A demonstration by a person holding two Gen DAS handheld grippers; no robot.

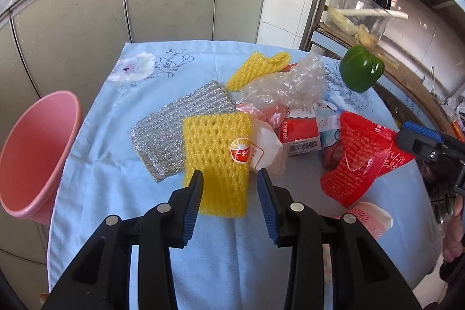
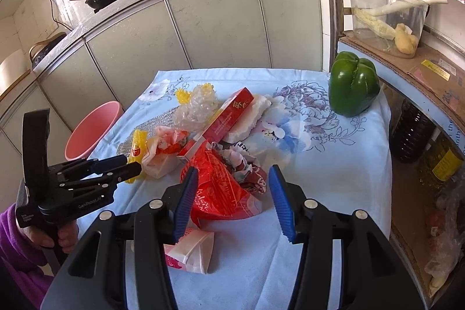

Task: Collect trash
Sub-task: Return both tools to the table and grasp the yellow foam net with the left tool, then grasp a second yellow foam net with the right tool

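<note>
Trash lies on a blue flowered tablecloth (image 1: pixel 122 193). My left gripper (image 1: pixel 230 176) is open, its jaws on either side of the near end of a yellow foam fruit net (image 1: pixel 216 153). Beside the net lie a silver scouring cloth (image 1: pixel 174 132), a red carton (image 1: pixel 299 132), crumpled clear plastic (image 1: pixel 287 83) and a second yellow net (image 1: pixel 255 69). My right gripper (image 2: pixel 233 175) is open just over a red plastic bag (image 2: pixel 223 188); the bag also shows in the left wrist view (image 1: pixel 354 161). A pink bin (image 1: pixel 35 153) stands left of the table.
A green bell pepper (image 2: pixel 353 86) sits at the table's far right corner. A white and pink wrapper (image 2: pixel 191 252) lies near the front edge. A metal shelf with a clear container (image 2: pixel 386 19) stands to the right. Cabinets (image 2: pixel 203 19) run behind.
</note>
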